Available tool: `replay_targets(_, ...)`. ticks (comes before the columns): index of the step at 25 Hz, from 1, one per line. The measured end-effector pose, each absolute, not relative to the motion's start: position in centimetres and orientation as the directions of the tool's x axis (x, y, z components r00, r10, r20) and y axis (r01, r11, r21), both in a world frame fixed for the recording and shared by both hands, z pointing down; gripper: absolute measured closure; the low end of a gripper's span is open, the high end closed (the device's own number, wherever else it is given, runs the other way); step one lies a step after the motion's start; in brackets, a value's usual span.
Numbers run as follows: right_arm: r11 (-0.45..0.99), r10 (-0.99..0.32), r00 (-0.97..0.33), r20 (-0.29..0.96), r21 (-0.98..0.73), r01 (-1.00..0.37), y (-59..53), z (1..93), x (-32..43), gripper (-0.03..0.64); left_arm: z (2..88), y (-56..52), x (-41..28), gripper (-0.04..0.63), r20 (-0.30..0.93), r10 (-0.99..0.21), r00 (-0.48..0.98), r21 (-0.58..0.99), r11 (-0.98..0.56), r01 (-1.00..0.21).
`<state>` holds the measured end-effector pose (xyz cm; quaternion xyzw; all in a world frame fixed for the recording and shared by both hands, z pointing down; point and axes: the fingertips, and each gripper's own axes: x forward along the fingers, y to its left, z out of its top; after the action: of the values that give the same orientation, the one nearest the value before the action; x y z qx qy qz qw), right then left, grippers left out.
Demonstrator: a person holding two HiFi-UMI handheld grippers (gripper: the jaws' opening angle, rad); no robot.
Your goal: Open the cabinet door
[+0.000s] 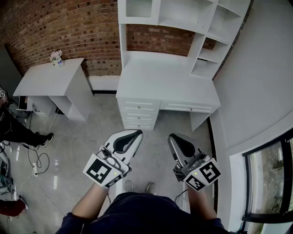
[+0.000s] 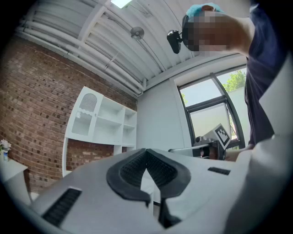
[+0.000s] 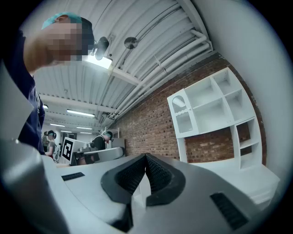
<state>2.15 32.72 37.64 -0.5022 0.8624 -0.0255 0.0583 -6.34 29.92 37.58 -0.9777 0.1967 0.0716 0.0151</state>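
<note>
The door (image 1: 138,8) sits shut in the top left compartment of the white hutch (image 1: 201,27), which stands on a desk (image 1: 165,87) against the brick wall (image 1: 68,27). Well short of the desk, the left gripper (image 1: 132,134) and right gripper (image 1: 176,137) are held side by side. Each has its jaws pressed together on nothing. A small table (image 1: 46,80) with flowers (image 1: 56,55) stands to the left.

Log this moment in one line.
left gripper: shut, empty | right gripper: shut, empty | cabinet door: closed, untouched
</note>
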Motion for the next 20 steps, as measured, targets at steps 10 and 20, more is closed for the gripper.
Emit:
replay_targets(10, 0.515, -0.857, -0.510, -0.070, -0.126, -0.848, 33.0, 38.3, 3.1, 0.591, 38.1, 30.2, -5.2, 0.588, -0.138, -0.388, 0.911, 0.006, -0.920, -0.391)
replay_targets(20, 0.543, -0.839, -0.540, -0.070, -0.164, -0.823, 34.7, 39.2, 5.8, 0.591, 38.8, 31.7, -2.6, 0.588, -0.122, -0.407, 0.905, 0.013, -0.913, -0.409)
